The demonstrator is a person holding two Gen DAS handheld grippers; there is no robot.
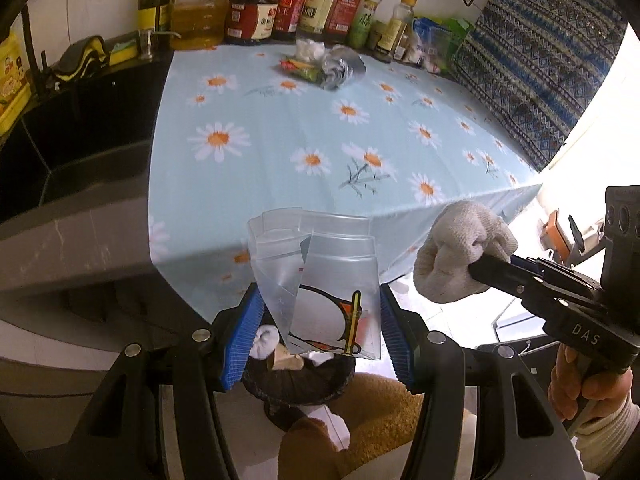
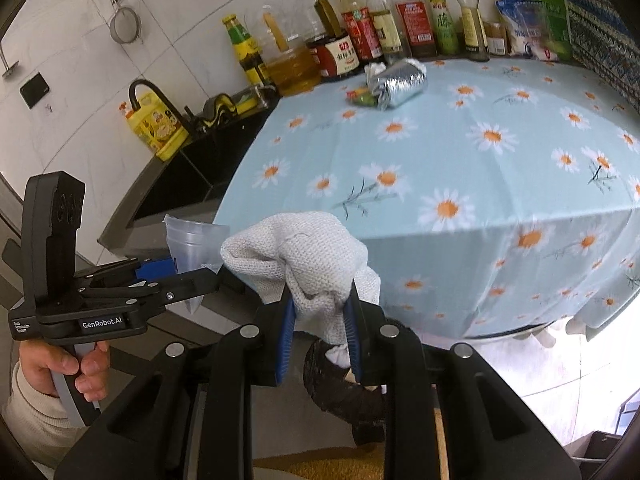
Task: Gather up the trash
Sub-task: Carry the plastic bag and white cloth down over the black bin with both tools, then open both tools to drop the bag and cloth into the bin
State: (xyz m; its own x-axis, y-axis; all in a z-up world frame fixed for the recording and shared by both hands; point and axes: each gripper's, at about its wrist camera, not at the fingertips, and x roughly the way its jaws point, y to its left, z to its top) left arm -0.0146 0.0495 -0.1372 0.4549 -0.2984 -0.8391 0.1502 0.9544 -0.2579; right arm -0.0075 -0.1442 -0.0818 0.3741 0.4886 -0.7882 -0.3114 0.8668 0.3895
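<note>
The clear plastic bag [image 1: 320, 280] hangs pinched in the left gripper [image 1: 320, 328], its jaws narrowed on it, above the dark bin [image 1: 300, 380] at six o'clock, apparently ready for dropping. The right gripper [image 2: 320, 320] clamps one white cloth [image 2: 304, 256] over the same bin. Three scraps wait at twelve o'clock on the tabletop [image 1: 280, 160]: foil wrapper [image 1: 342, 66], snack packet [image 1: 300, 69], tissue wad [image 1: 310, 49].
</note>
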